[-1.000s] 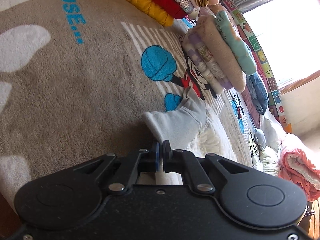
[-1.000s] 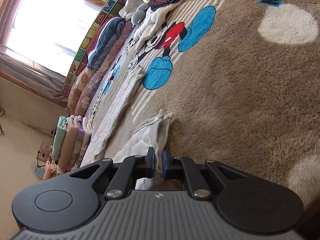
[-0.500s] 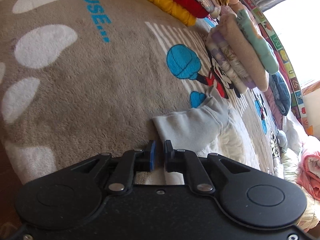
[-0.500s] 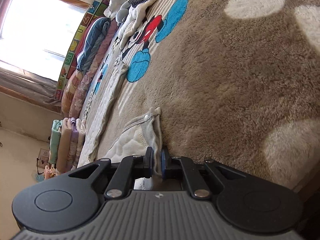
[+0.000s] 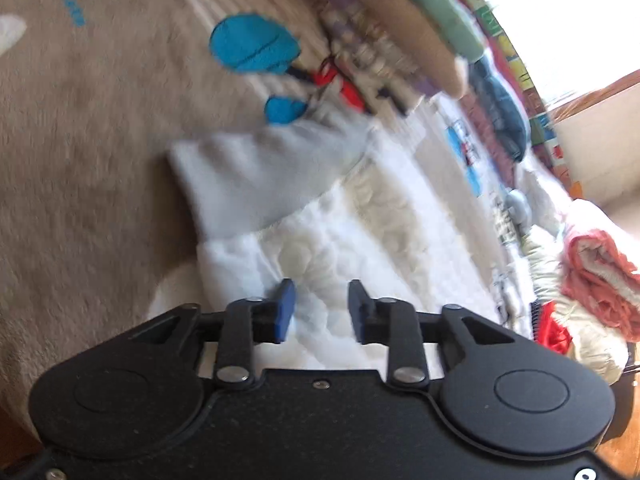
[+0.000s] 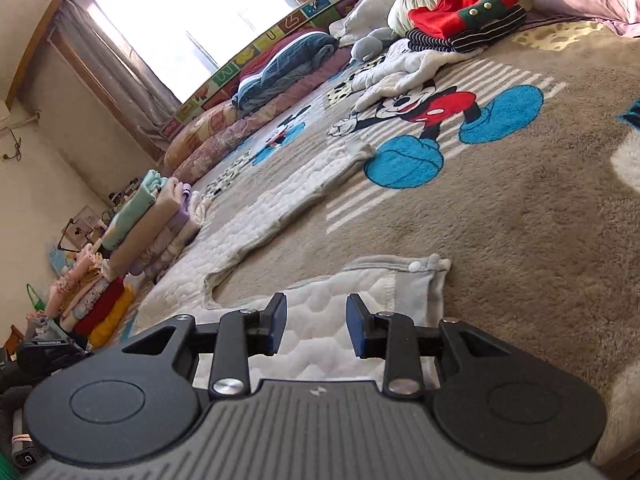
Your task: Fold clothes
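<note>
A white quilted baby garment (image 5: 320, 240) lies flat on the brown Mickey Mouse blanket (image 5: 100, 120), with a grey cuffed end (image 5: 260, 168) turned over at its far left. My left gripper (image 5: 319, 308) is open just above its near edge, nothing between the fingers. In the right wrist view the same garment (image 6: 320, 304) shows its grey snap-button hem (image 6: 424, 276) and a long sleeve (image 6: 304, 188) stretched away. My right gripper (image 6: 315, 322) is open over the hem end, empty.
A stack of folded clothes (image 5: 400, 40) stands beyond the garment; it also shows in the right wrist view (image 6: 152, 224). Red and striped folded clothes (image 6: 464, 24), pillows and a rolled blue quilt (image 6: 288, 64) line the far side by the window. The blanket's near edge drops off beside me.
Both grippers were shut on the garment's edges. Now both have opened and let it go, and the garment lies flat. Both views have swung.
</note>
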The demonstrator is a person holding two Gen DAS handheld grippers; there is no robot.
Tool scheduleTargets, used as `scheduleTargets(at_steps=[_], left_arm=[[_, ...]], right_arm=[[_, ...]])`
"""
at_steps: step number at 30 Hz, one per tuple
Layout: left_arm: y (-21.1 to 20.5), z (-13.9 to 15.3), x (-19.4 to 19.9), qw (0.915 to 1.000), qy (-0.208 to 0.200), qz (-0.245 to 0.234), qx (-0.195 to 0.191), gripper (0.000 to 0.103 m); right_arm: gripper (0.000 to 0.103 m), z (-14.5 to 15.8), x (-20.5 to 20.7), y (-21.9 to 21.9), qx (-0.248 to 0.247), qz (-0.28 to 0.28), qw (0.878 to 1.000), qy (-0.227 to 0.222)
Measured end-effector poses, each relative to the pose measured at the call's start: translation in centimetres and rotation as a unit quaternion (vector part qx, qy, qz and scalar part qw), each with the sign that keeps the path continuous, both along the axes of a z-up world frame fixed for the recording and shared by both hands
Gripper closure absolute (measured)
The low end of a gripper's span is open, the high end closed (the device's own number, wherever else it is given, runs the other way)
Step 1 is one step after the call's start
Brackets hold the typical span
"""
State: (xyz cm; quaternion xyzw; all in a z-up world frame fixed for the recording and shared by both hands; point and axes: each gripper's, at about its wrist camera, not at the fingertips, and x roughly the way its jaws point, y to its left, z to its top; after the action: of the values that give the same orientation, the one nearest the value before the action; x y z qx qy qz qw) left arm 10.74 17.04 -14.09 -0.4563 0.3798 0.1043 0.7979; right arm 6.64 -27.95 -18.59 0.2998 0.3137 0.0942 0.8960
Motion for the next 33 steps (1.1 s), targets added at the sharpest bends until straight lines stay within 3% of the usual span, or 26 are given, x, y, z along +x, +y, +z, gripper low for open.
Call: scheduleTargets(at_steps=[2,4,6,10,17,20,25,29,33], left_arm=[[0.2,0.4,-0.2,1.0,-0.006,0.006,-0.003,0.072],[0.6,1.2,-0.3,0.9999,-0.012,0.004,-0.001,0.072],[1.1,1.8,-0.4,0.9995,-0.03,0.006,0.004,0.072],[2.6,2.7,1.0,0.9987,-0.047,0.011,0.015,0.072],[7.3,4.3,7.4,0.9971,-0.054,0.005,0.052,0.072],[8.9,3.6,10.8,0.9975,-0.039,-0.016,0.057,0.071],[10.8,1.2,14.2,0.997,-0.009,-0.036,0.068,0.069],[11.7,0.3,15.0,0.9975,-0.027,-0.05,0.042,0.064],[11.8,0.2,16.0,0.9945,-0.039,-0.086,0.046,0.064]], right_arm=[[0.079,-1.4,-0.4,-0.4,0.019,-0.02,0.999,0.015],[0.078,-1.4,-0.9,-1.4,0.066,-0.026,0.997,0.019],[0.063,-0.7,-0.2,-2.2,0.081,-0.027,0.996,0.015],[0.059,1.0,1.4,-3.8,0.102,-0.029,0.994,0.003],[0.055,3.6,9.3,-4.5,0.065,-0.006,0.998,-0.005],[0.052,3.9,13.4,-4.1,0.05,-0.001,0.999,-0.003],[0.05,2.7,19.7,-3.4,0.016,0.003,1.0,0.022],[0.048,1.3,23.0,-3.5,-0.001,-0.005,0.999,0.034],[0.045,0.3,25.1,-3.6,0.011,0.003,0.999,0.035]])
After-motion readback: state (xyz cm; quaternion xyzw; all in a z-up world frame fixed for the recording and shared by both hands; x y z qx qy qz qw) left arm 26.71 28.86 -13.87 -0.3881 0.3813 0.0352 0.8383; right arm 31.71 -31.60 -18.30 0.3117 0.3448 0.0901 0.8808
